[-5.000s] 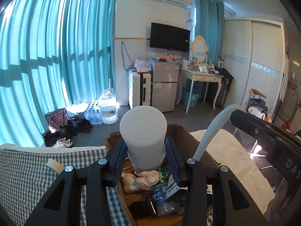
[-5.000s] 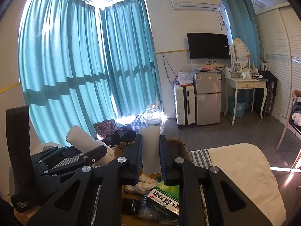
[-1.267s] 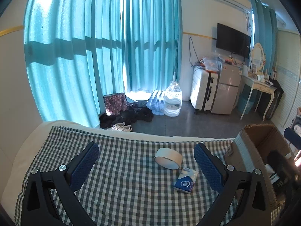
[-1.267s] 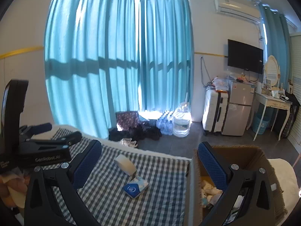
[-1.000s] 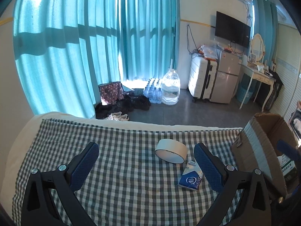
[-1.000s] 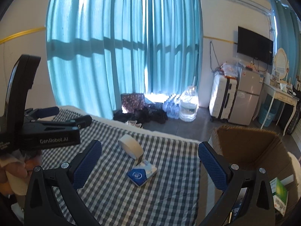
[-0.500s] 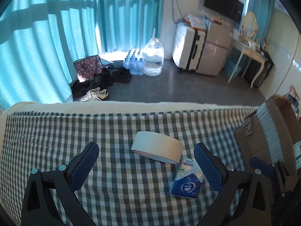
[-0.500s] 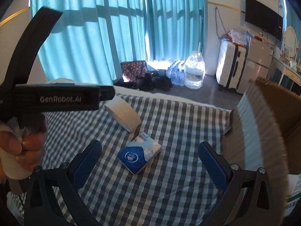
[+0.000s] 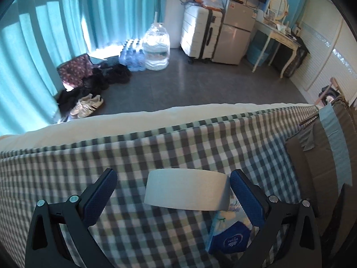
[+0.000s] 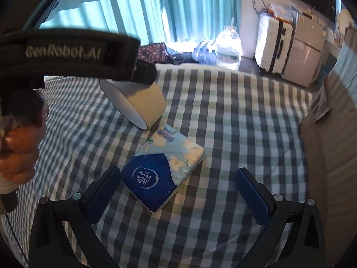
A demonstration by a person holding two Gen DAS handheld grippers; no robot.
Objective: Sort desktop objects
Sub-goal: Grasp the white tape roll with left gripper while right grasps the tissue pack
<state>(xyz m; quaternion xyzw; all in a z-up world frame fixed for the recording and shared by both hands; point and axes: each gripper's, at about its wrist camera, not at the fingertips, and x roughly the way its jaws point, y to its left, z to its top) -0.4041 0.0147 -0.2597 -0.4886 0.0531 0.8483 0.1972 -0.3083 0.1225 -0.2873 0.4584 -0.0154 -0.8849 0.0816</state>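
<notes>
A: Status? Near stuff first.

B: right gripper (image 10: 177, 192) jaws wide, nothing held. Tissue pack (image 10: 164, 169) lies flat on the checked cloth (image 10: 234, 120), just ahead, nearer the left finger. left gripper (image 9: 173, 195) also wide and empty, straddling the tape roll (image 9: 187, 188), which sits tilted on edge just behind the pack.

A: Risks?

B: Roll touches or nearly touches the pack, can't tell which. Closing on the roll could nudge the pack or roll it away. Pack is soft; an off-centre pinch may squash or spin it. Both tools crowd one spot, so a clash is possible.

A: Pose?

B: Both pitched down at the cloth. A hand (image 10: 21, 147) grips the left handle. Cardboard box (image 9: 330, 156) stands at the right edge; floor and curtains beyond.
</notes>
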